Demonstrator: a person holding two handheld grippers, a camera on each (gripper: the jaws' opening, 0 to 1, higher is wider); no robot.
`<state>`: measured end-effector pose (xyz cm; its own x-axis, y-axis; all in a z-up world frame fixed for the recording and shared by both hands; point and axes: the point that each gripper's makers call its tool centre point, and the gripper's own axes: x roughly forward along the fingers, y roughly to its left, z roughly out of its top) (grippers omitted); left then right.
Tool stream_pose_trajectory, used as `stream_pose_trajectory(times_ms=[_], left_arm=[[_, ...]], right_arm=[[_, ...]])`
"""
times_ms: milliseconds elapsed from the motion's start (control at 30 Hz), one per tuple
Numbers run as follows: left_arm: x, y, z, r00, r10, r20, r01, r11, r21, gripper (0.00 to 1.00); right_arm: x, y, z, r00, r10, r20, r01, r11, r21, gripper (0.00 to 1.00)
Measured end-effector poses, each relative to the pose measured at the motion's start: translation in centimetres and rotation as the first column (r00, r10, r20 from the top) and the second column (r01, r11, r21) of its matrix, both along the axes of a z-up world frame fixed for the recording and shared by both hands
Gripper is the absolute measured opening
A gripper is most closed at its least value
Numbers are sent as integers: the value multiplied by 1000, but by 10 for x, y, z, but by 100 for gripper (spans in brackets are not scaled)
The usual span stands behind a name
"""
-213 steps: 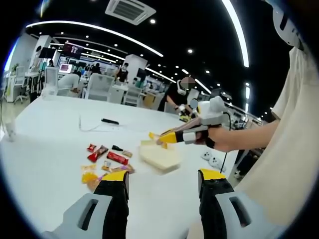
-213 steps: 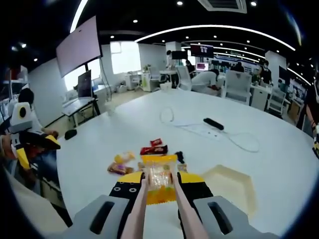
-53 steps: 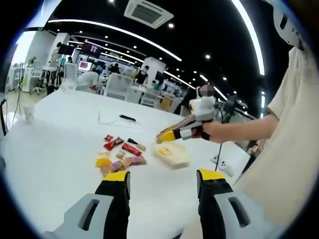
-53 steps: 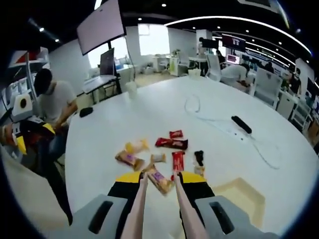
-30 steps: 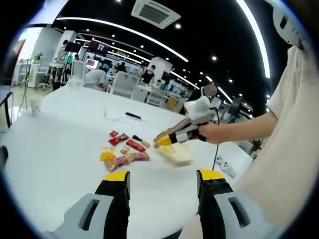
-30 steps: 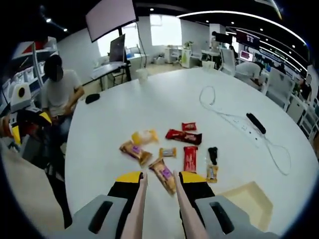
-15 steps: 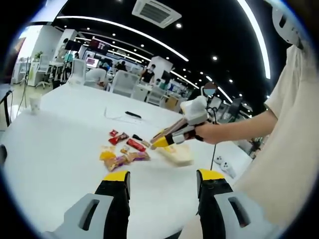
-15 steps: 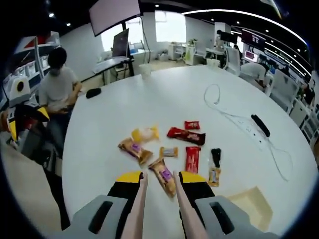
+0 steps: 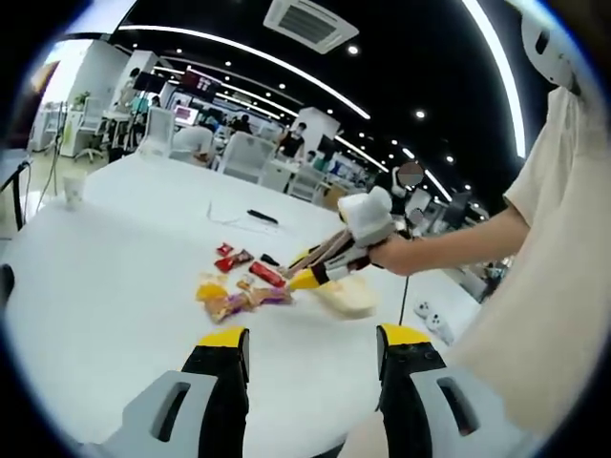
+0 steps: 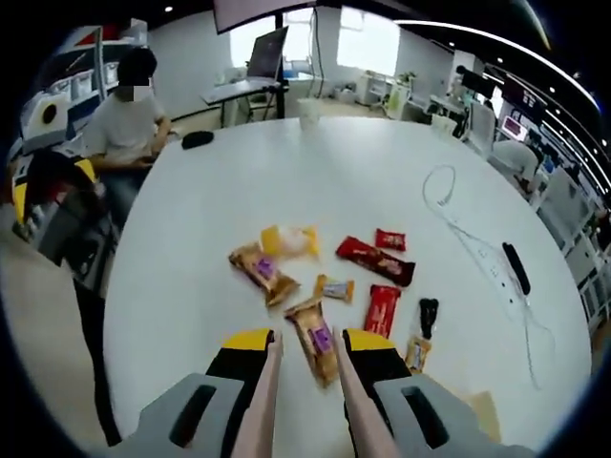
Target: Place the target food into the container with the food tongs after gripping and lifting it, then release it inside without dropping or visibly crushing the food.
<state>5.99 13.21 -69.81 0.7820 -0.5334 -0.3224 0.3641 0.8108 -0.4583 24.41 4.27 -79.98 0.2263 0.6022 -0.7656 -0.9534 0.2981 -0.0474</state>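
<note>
Right gripper view: tan tongs (image 10: pixel 304 382) parted astride the orange-brown snack packet with purple label (image 10: pixel 316 351), lying on the white table (image 10: pixel 181 258), long axis pointing away along the jaws.

We have the left gripper (image 9: pixel 310 358) held low and level, its two yellow-tipped jaws standing wide apart with nothing between them. Across from it our right hand (image 9: pixel 401 254) reaches in on an outstretched bare forearm, wrapped around the right gripper (image 9: pixel 304 279), which slopes downward, jaws close together. In the right gripper view those jaws (image 10: pixel 305 361) sit narrow, the tongs' (image 10: pixel 270 405) pale arms running between them.
</note>
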Motion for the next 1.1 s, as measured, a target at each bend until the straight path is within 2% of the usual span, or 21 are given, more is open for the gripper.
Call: stream_pose_trajectory(times_ms=[300, 433, 833, 1100], left_arm=[[0, -6, -1, 1000, -10, 1, 10, 1000, 1, 53], [0, -9, -1, 1000, -12, -1, 12, 1000, -4, 53], [1, -16, -3, 1000, -26, -8, 26, 1000, -11, 53], [3, -18, -4, 1000, -22, -13, 22, 1000, -16, 53]], right_arm=[[5, -1, -16, 1000, 27, -15, -27, 999, -39, 27], [7, -1, -17, 1000, 23, -13, -23, 999, -35, 27], [9, 1, -30, 996, 93, -8, -93, 992, -83, 27], [13, 3, -36, 994, 105, -7, -106, 990, -98, 26]])
